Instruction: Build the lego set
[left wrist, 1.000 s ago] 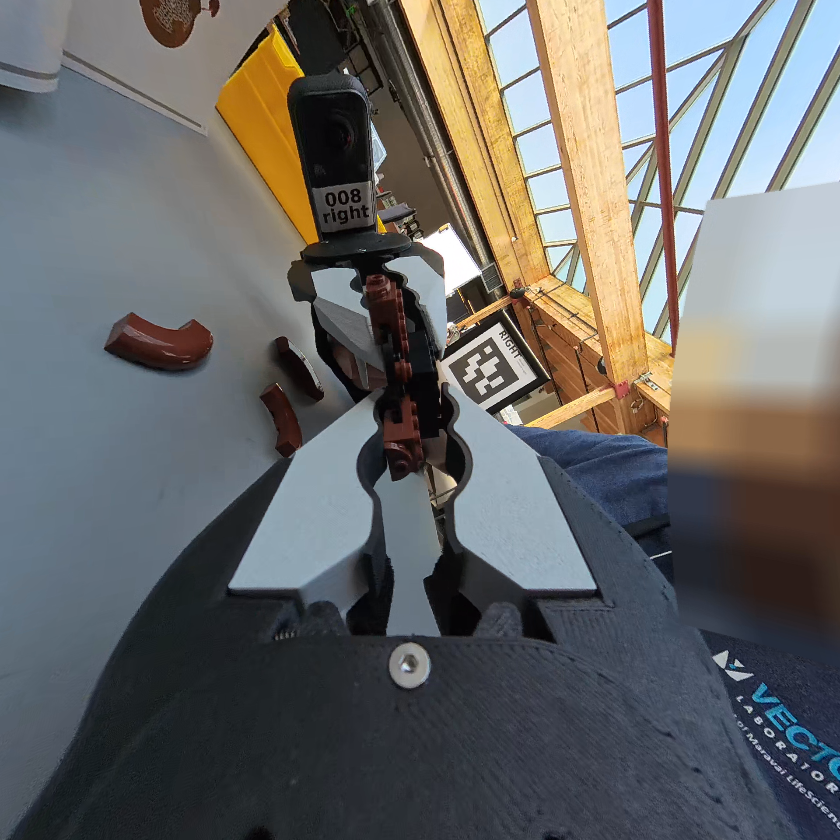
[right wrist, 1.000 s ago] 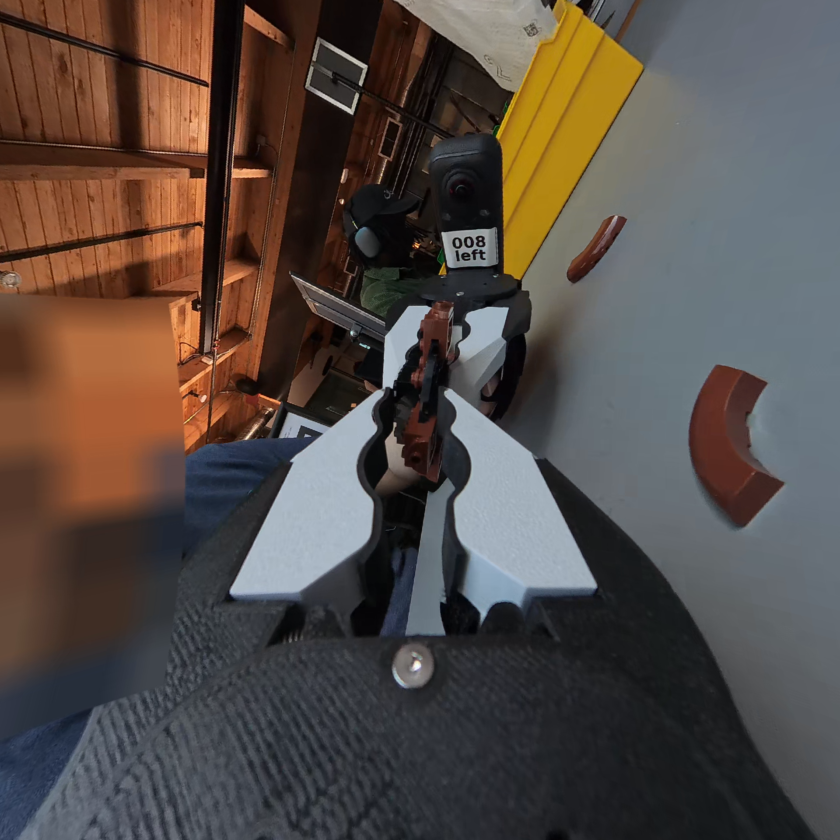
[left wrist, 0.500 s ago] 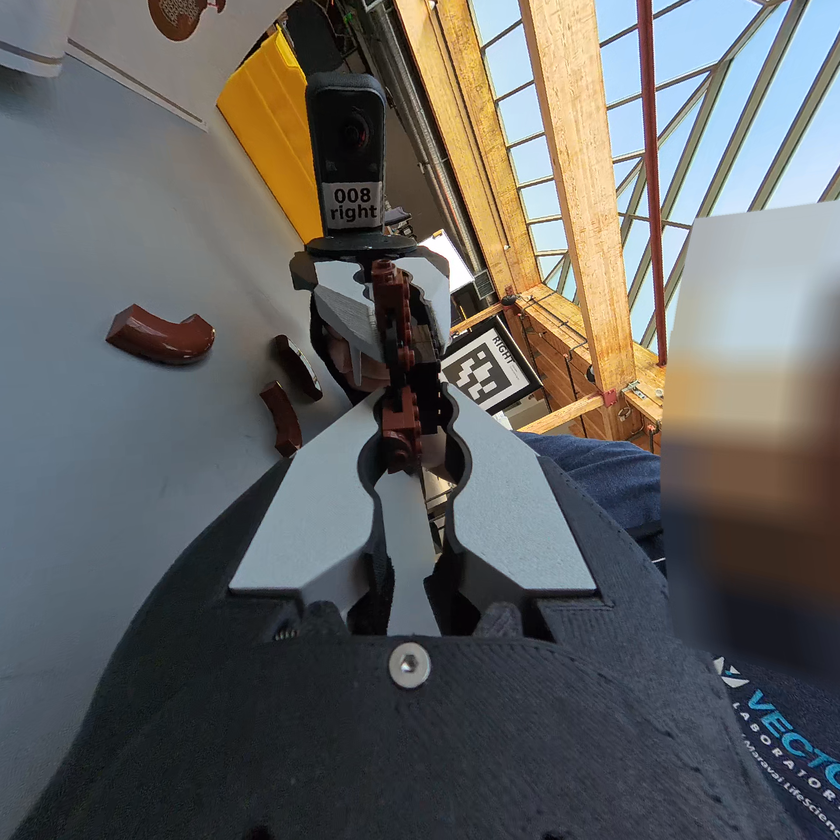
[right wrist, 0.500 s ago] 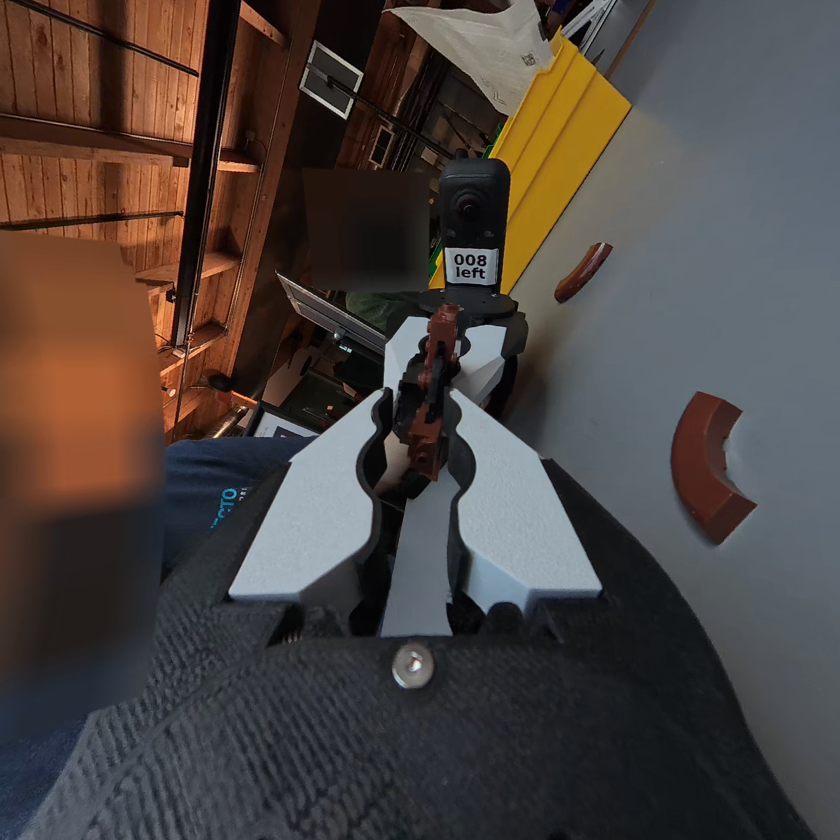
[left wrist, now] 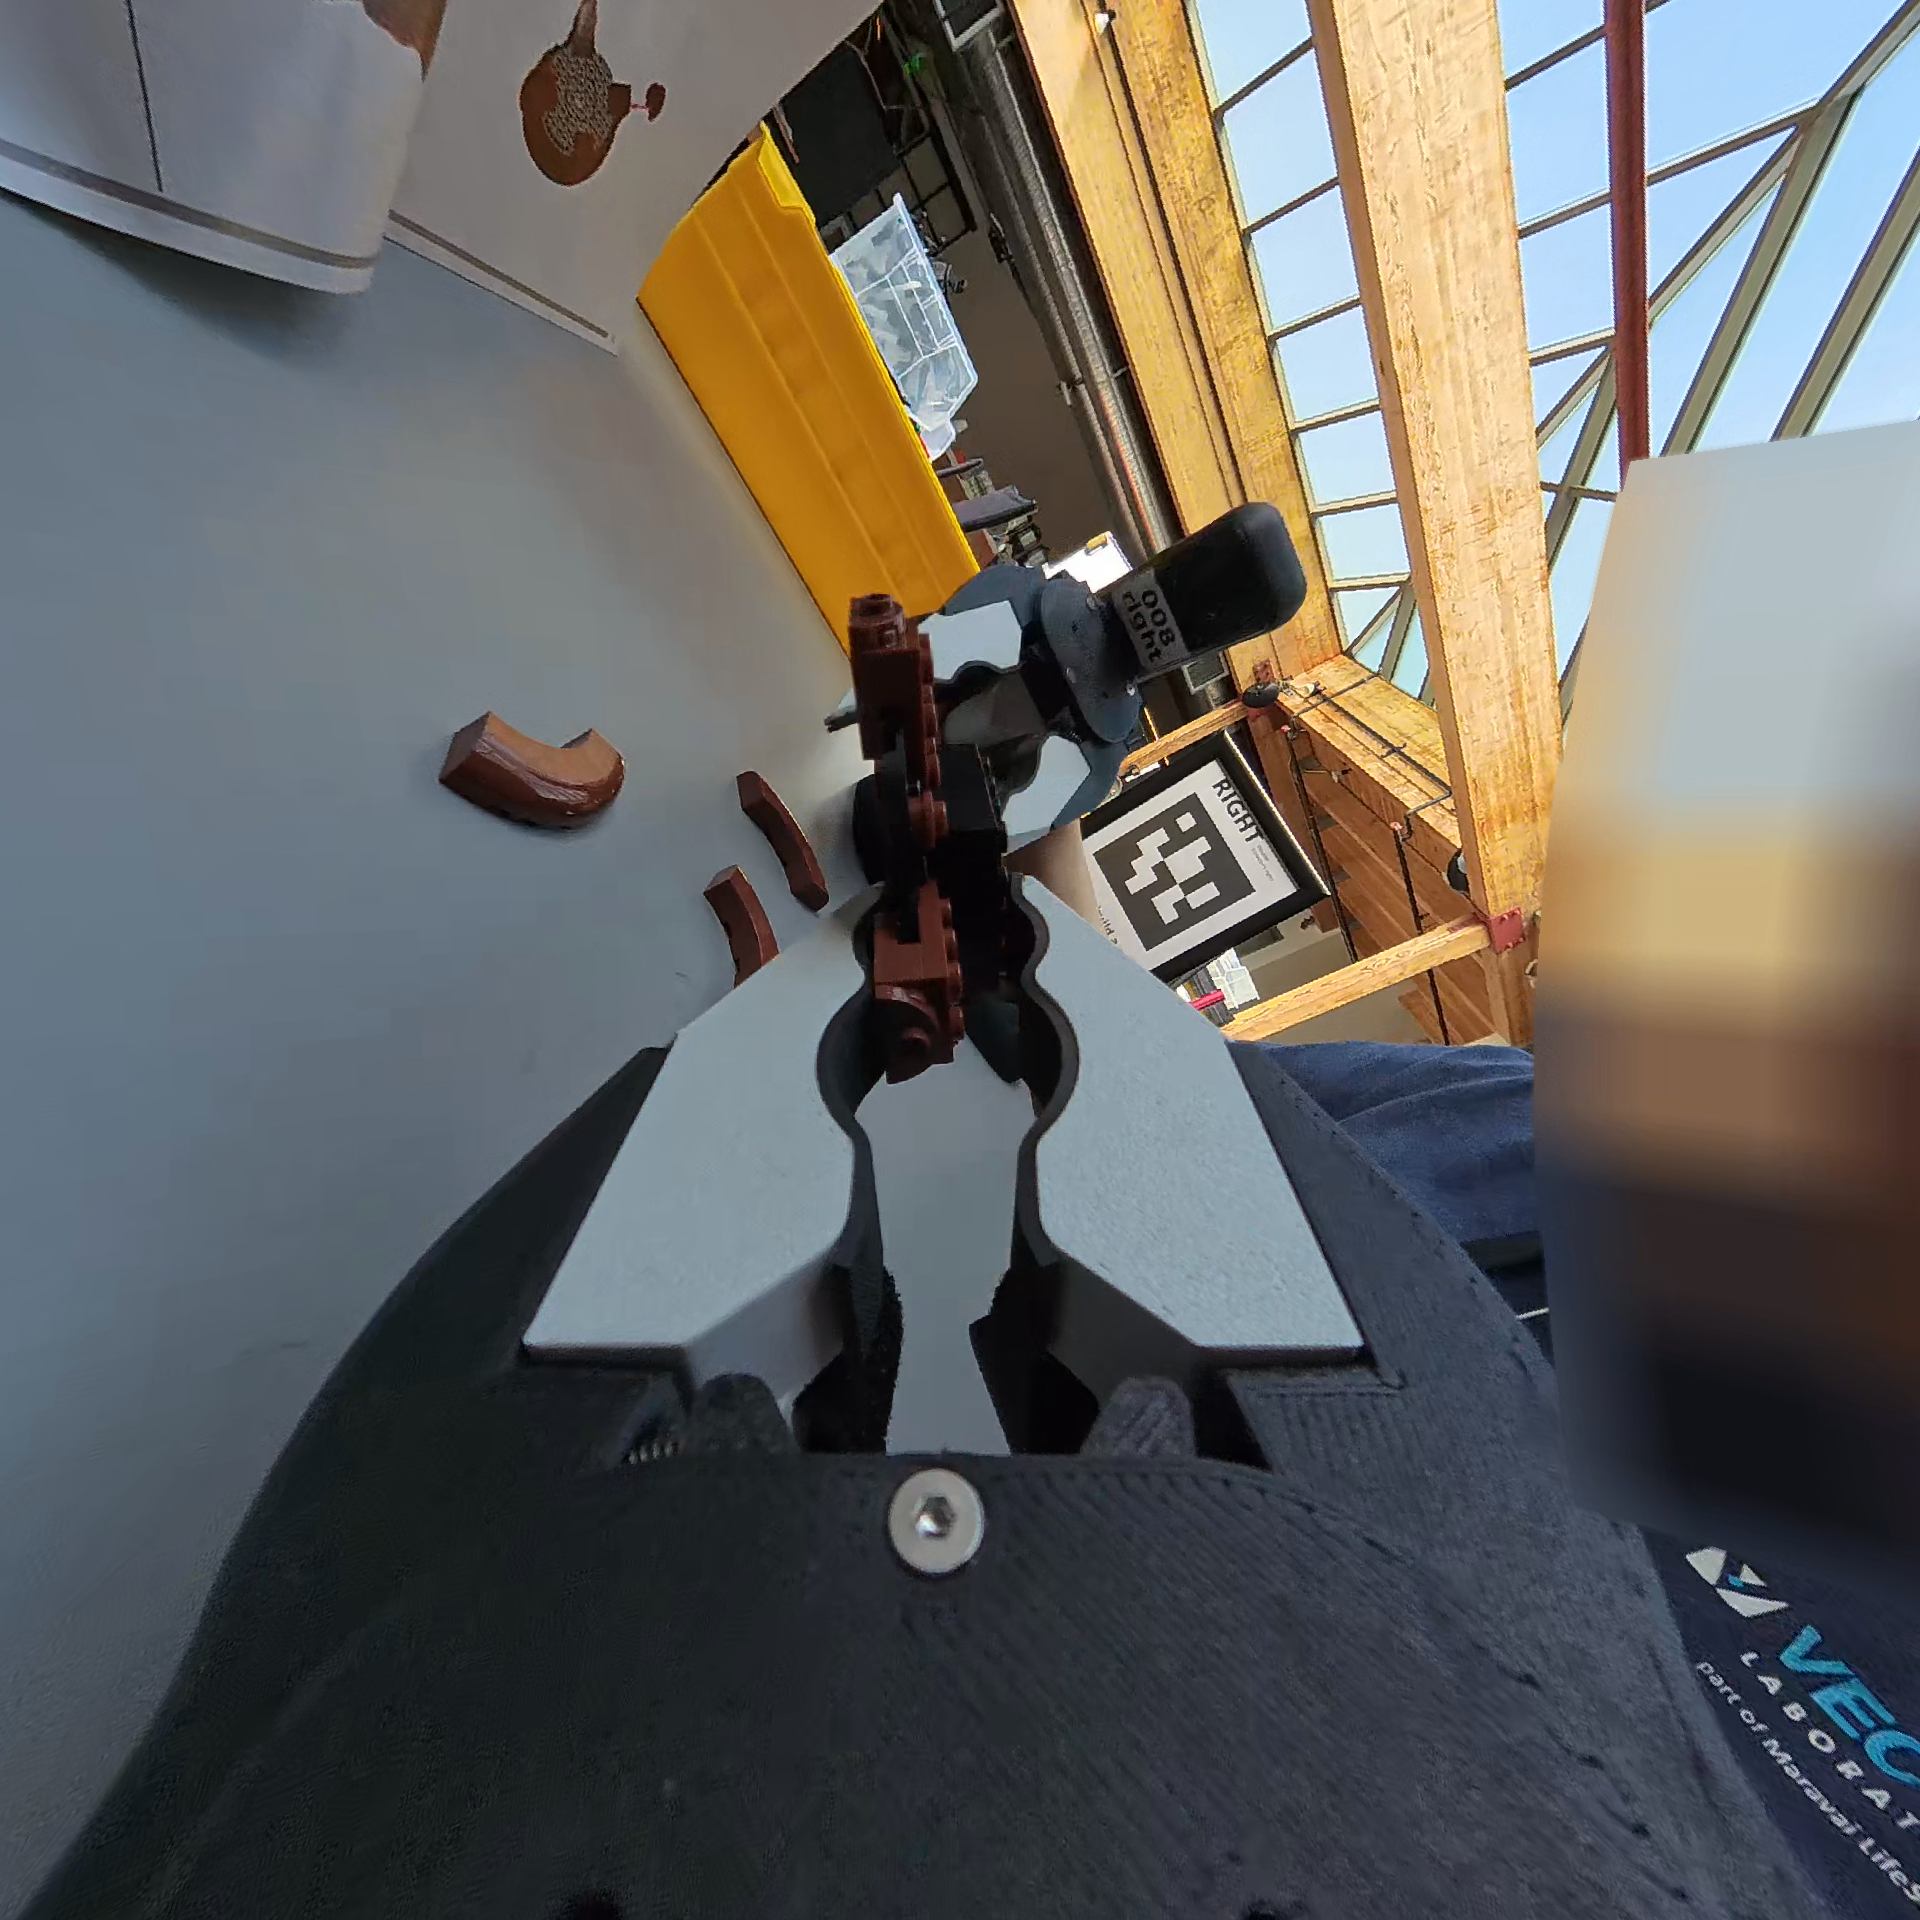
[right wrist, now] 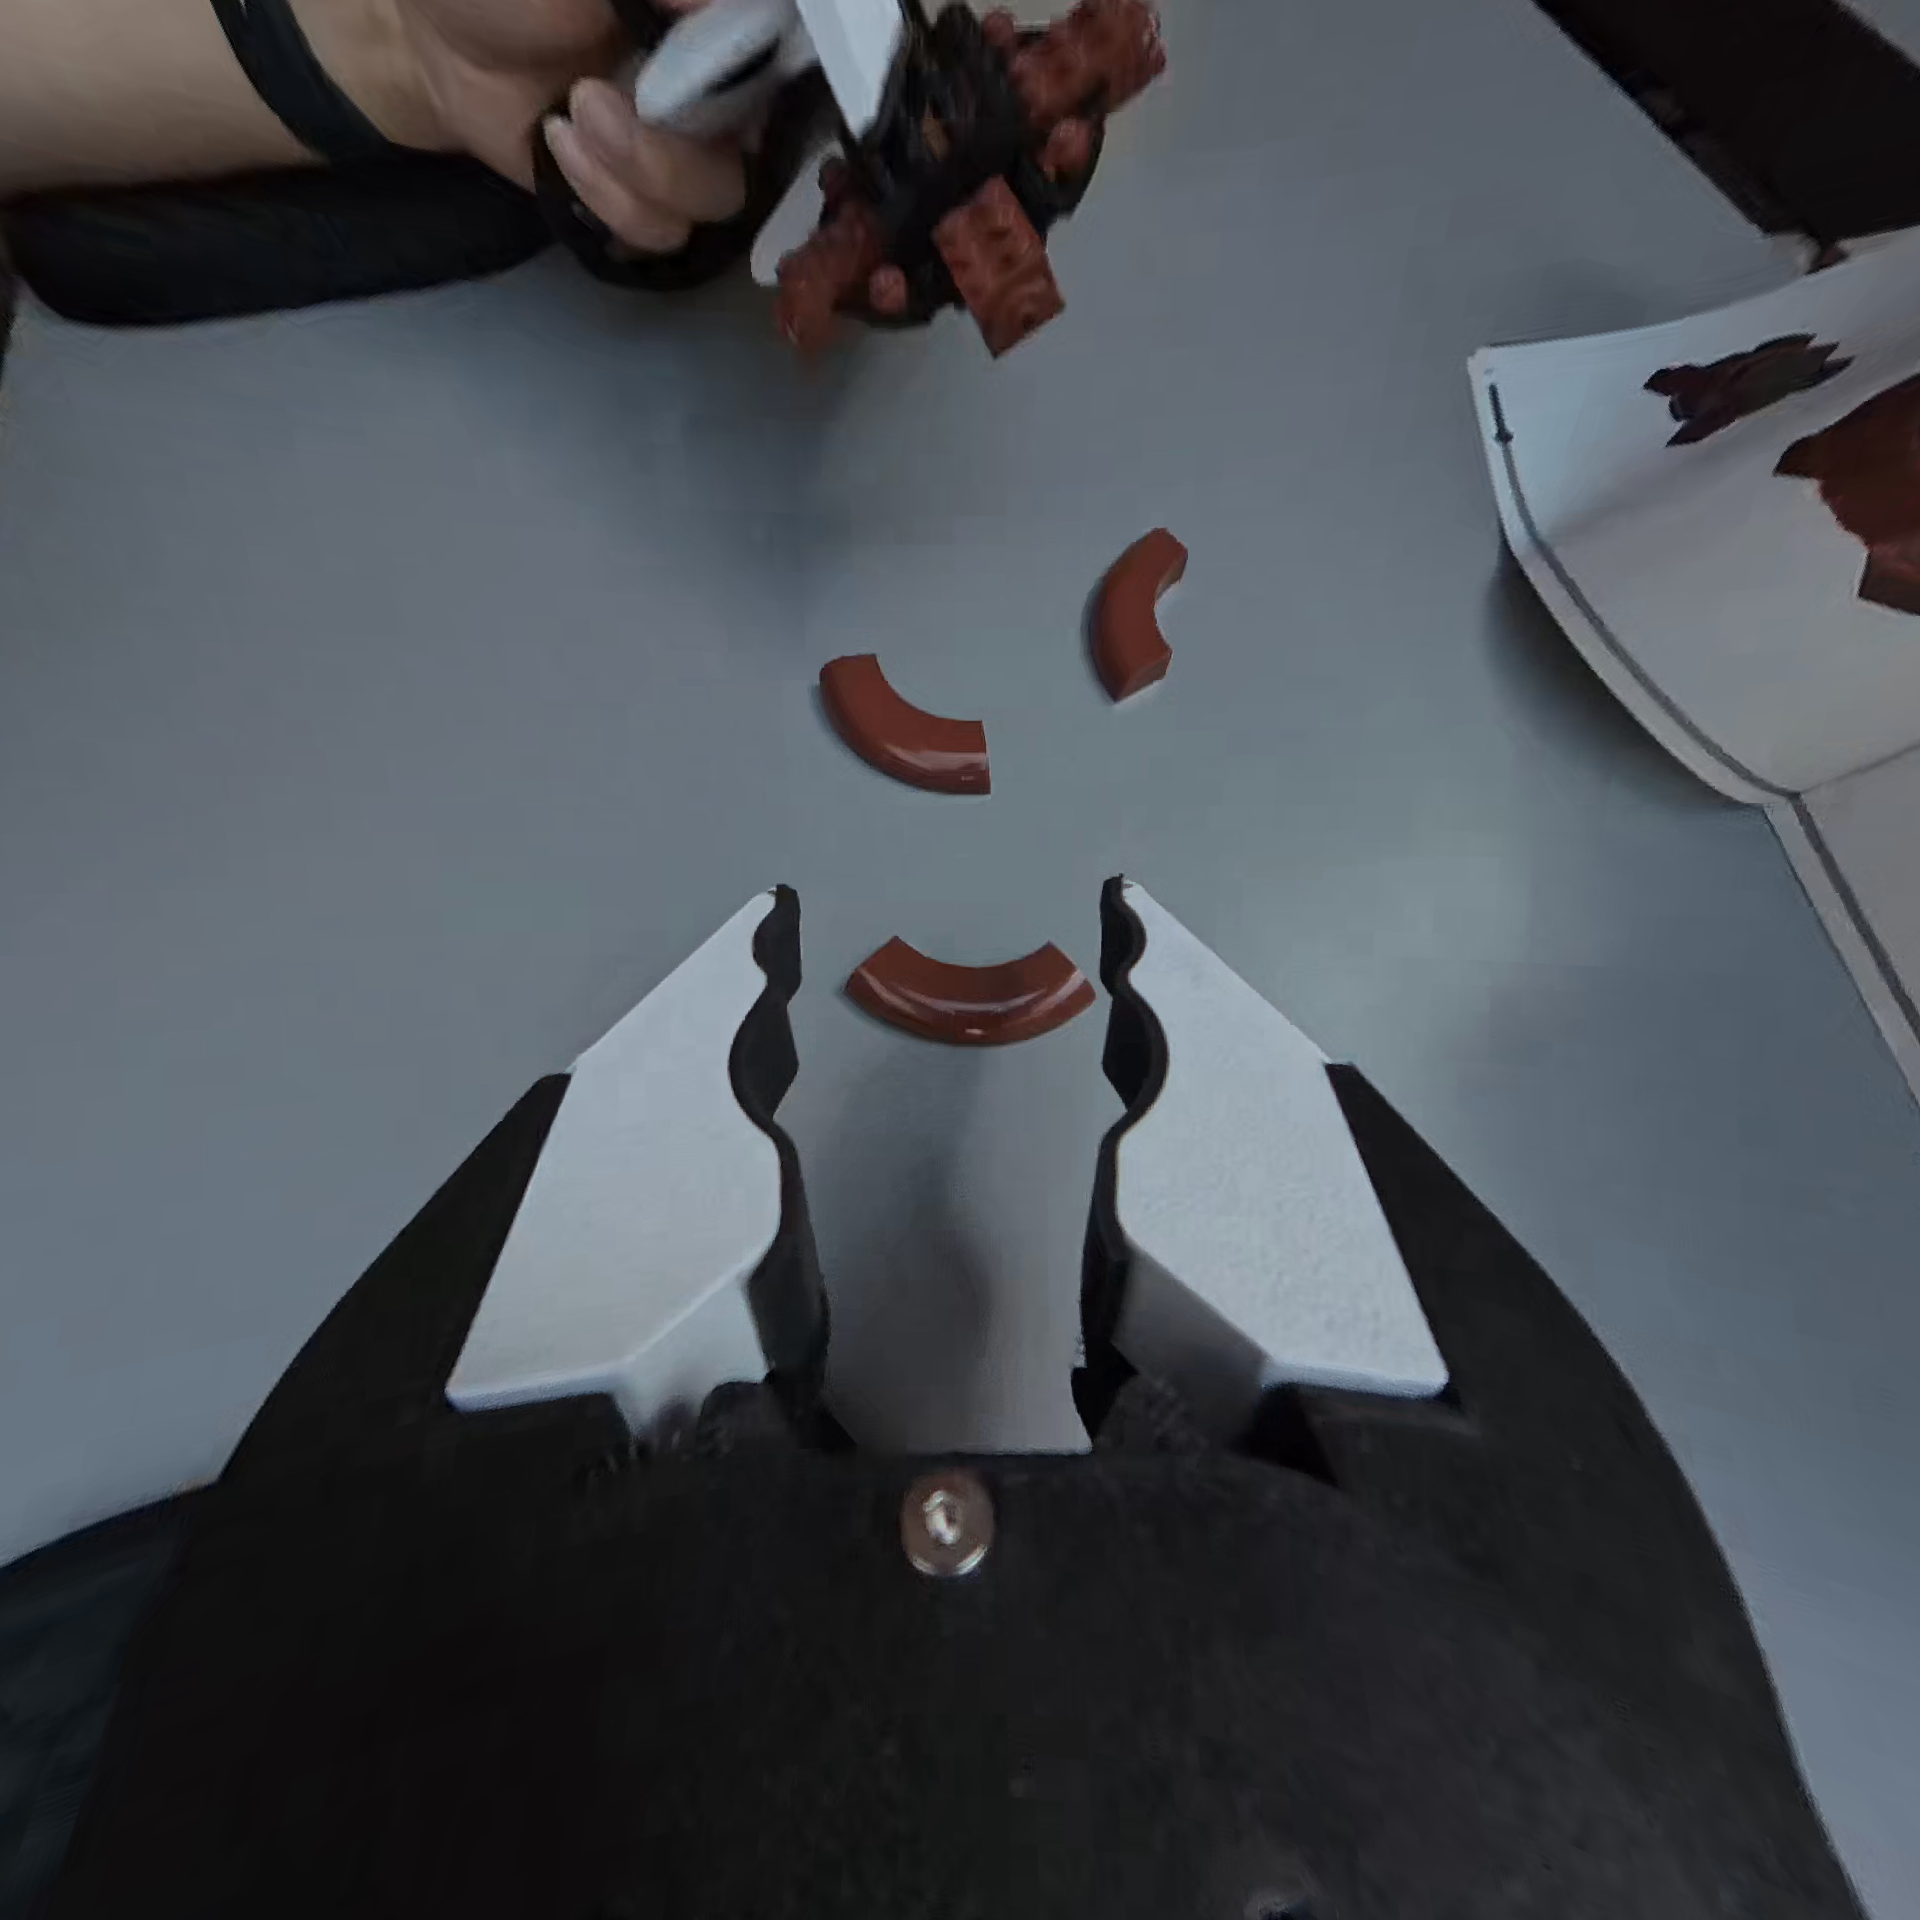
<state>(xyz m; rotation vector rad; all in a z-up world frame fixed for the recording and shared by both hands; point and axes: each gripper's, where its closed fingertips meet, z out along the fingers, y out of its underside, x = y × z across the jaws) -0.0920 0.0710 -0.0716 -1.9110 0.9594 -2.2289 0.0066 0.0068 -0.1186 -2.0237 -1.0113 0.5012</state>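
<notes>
My left gripper (left wrist: pixel 940 906) is shut on a brown and black lego assembly (left wrist: pixel 906 831) and holds it above the grey table (left wrist: pixel 260 623). My right gripper (right wrist: pixel 951 904) is open and empty, pointing down at the table. A brown curved piece (right wrist: pixel 968 992) lies between its fingertips. Two more curved pieces (right wrist: pixel 909 727) (right wrist: pixel 1135 613) lie just beyond. In the left wrist view the right gripper (left wrist: pixel 997 727) shows open behind the assembly, apart from it. The left gripper with the assembly (right wrist: pixel 966 177) shows blurred at the top of the right wrist view.
An open instruction booklet (right wrist: pixel 1714 582) lies at the right of the table. A yellow bin (left wrist: pixel 810 395) stands at the table's far edge. A person's hand (right wrist: pixel 582 135) holds the left gripper. A square black-and-white marker board (left wrist: pixel 1195 852) stands beyond. The tips of one gripper are about 15 cm away from the tips of the other.
My right gripper has let go of the assembly, opened and swung down over the curved pieces on the table. My left gripper still holds the assembly.
</notes>
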